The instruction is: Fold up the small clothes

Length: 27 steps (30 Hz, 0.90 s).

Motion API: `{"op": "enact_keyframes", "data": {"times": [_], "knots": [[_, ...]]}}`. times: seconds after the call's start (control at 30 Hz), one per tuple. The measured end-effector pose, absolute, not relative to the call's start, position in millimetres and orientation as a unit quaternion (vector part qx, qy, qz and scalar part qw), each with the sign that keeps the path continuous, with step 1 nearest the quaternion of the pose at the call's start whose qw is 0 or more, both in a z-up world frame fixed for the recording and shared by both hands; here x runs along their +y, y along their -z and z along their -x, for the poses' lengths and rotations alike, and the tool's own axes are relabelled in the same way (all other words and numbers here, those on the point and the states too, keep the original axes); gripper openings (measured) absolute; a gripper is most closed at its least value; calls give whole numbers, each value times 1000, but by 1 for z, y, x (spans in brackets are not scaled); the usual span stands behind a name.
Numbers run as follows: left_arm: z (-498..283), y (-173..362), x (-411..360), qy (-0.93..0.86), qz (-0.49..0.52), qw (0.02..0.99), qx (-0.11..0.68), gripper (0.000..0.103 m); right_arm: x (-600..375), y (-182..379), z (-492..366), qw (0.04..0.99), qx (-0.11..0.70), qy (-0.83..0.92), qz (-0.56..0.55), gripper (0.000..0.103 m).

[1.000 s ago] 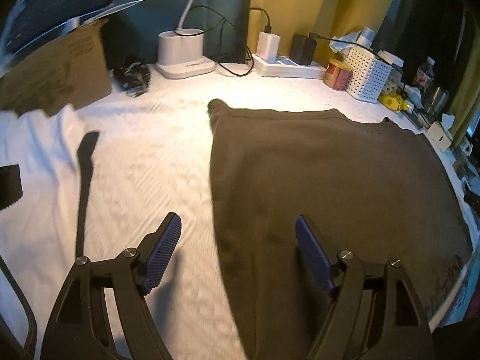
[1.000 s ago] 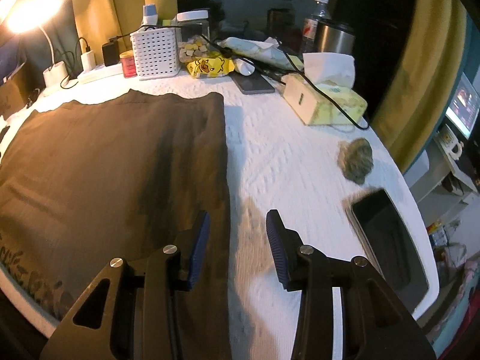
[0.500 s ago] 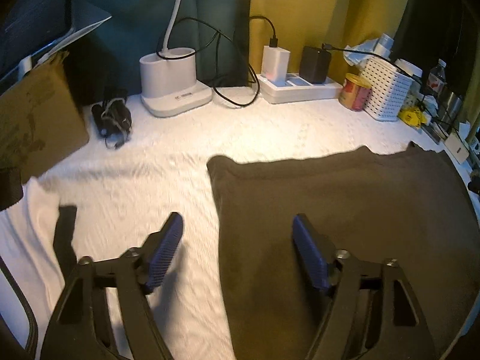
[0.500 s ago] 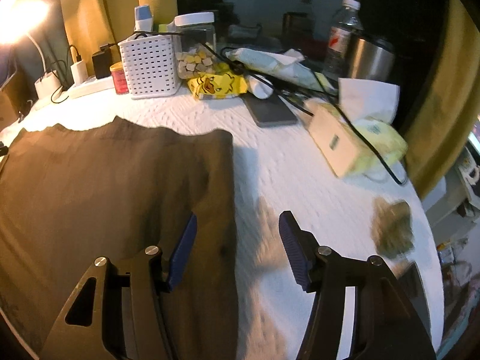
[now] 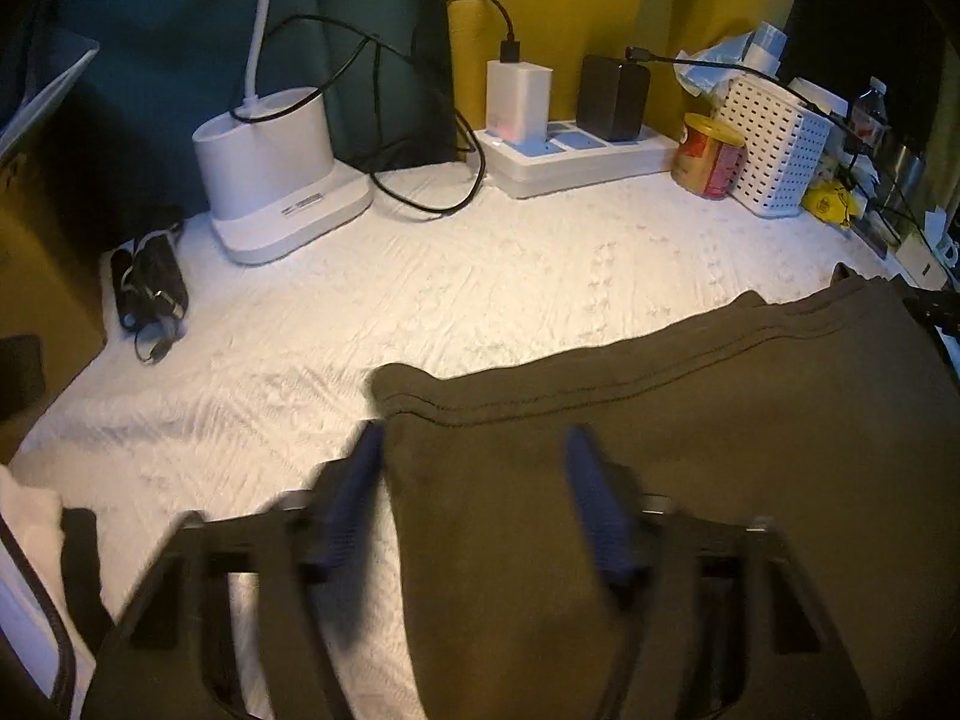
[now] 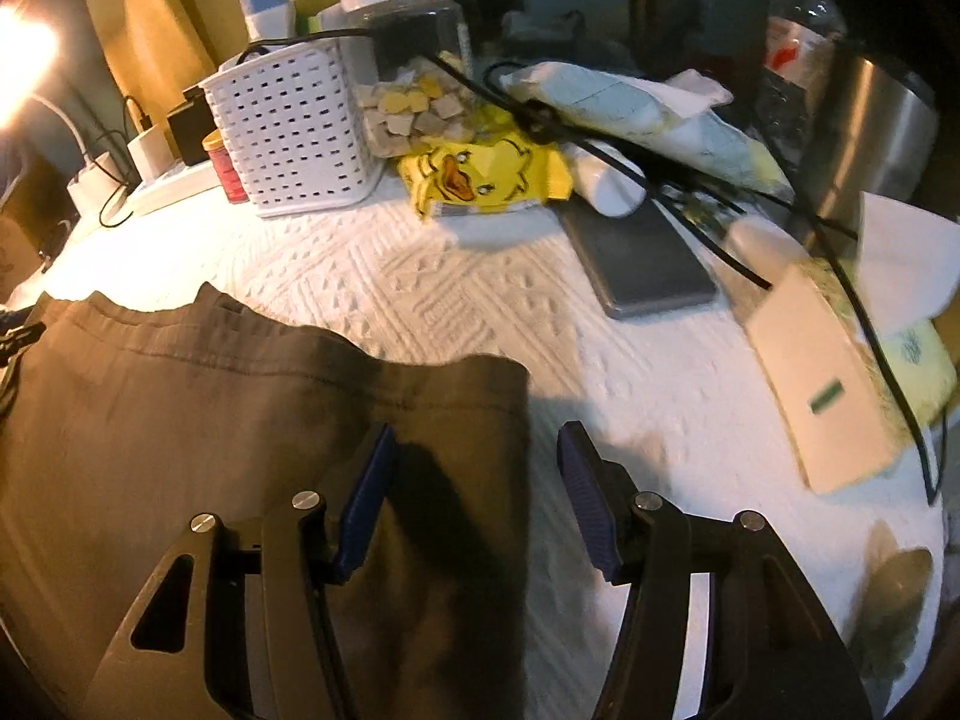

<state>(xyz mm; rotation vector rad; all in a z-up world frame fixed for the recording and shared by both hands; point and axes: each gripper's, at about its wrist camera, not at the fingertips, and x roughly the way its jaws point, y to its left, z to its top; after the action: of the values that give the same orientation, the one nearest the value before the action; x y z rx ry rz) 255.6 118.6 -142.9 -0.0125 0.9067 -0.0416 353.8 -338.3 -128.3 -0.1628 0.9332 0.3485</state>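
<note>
A dark olive-brown garment (image 5: 660,450) lies flat on the white textured cloth; it also shows in the right wrist view (image 6: 210,420). My left gripper (image 5: 474,486) is open and empty, low over the garment's far left corner, its left finger over the white cloth beside the edge. My right gripper (image 6: 477,486) is open and empty, straddling the garment's far right corner, left finger over the fabric, right finger over the white cloth.
At the back stand a white lamp base (image 5: 276,174), a power strip with chargers (image 5: 576,150), a red can (image 5: 708,156) and a white basket (image 6: 294,132). On the right lie a phone (image 6: 642,258), cables, a tissue pack (image 6: 822,384) and a steel cup (image 6: 870,126).
Both grippers have moved forward along the garment toward its far edge. The right jaws have opened wider. The garment lies as before.
</note>
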Motion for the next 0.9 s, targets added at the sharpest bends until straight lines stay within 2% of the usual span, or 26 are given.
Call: {"op": "enact_keyframes", "data": {"times": [0.03,0.07,0.1,0.2,0.53,0.9], "knots": [[-257,142,118,21,6,900,436,32,-336,128,-355,876,445,-169,81,12],[-258,142,117,28,7,900,435,11,-334,128,-356,876,443,-172,86,11],[-259,141,116,27,5,900,435,4,-332,128,-356,876,441,-172,91,10],[-259,138,115,19,0,906,423,4,-331,123,-355,884,425,-169,99,7],[-257,108,126,-11,-3,930,369,3,-342,100,-361,907,381,-152,93,7],[-277,130,126,-10,9,912,409,5,-340,126,-376,891,416,-147,104,7]]}}
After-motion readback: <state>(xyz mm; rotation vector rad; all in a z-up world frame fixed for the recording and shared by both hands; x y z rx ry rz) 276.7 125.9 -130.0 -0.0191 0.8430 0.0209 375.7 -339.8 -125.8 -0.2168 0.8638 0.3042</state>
